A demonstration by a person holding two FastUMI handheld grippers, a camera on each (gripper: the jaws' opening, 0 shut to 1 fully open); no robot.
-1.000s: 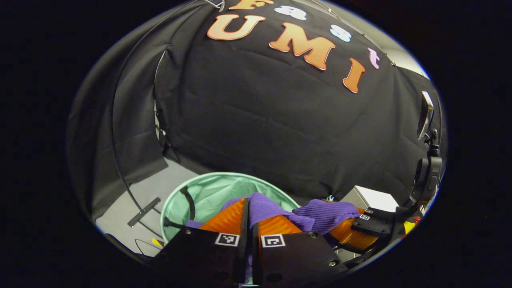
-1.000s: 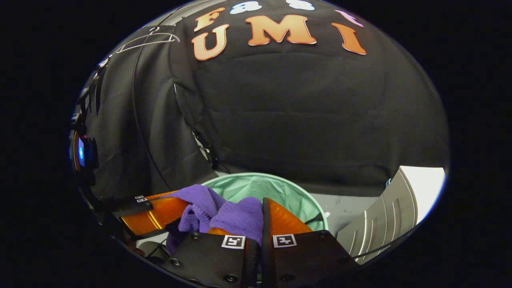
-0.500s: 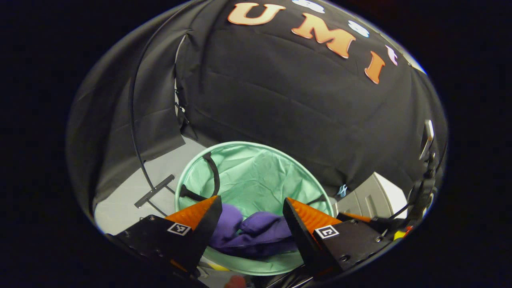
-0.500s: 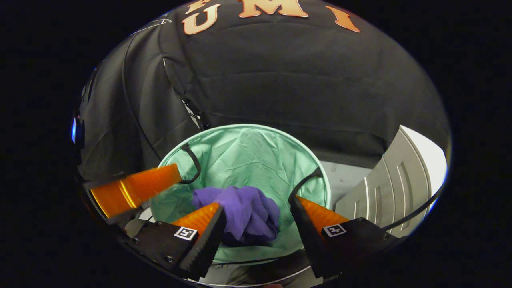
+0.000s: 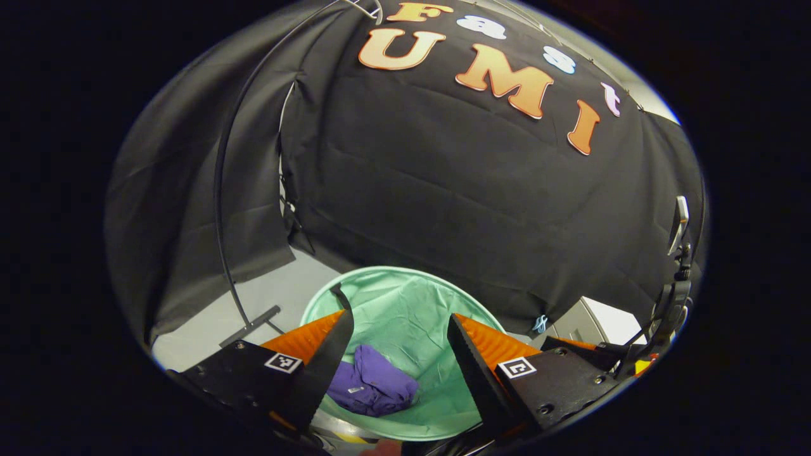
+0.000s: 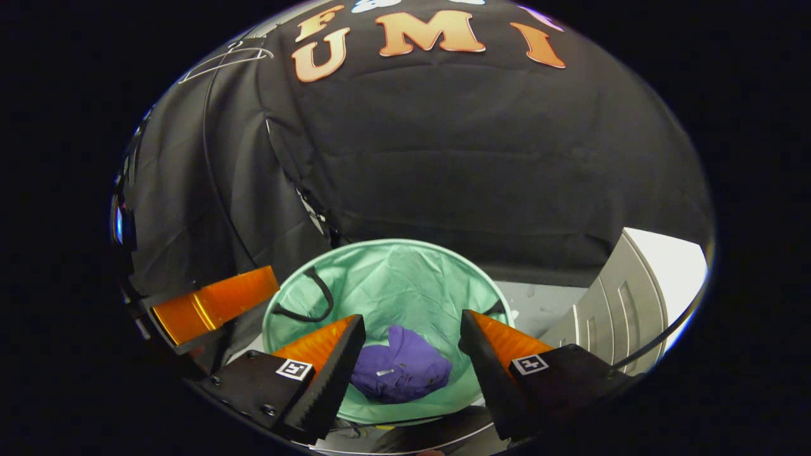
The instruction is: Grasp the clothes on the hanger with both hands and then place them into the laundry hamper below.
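Note:
A crumpled purple garment [image 5: 372, 387] [image 6: 402, 372] lies at the bottom of the mint-green round hamper [image 5: 405, 291] [image 6: 380, 266]. My left gripper [image 5: 399, 326] hangs open above the hamper, nothing between its orange fingers. My right gripper [image 6: 412, 326] is open too, over the same hamper, with the garment seen below the gap. An orange finger of the left gripper [image 6: 212, 304] shows at the left of the right gripper view. Part of the right gripper [image 5: 595, 351] shows at the right of the left gripper view. A bare wire hanger [image 6: 225, 57] hangs at the upper left.
A thin black pole [image 5: 222, 209] arcs up from a floor bracket [image 5: 250, 324] left of the hamper. A grey-white ribbed box [image 6: 624, 304] stands right of the hamper. A phone on a stand [image 5: 678, 253] sits at the far right. Grey floor [image 5: 272, 297] surrounds the hamper.
Both grippers were shut on the purple garment a second ago, then opened. The garment dropped to the hamper's bottom, and both grippers have since risen a little.

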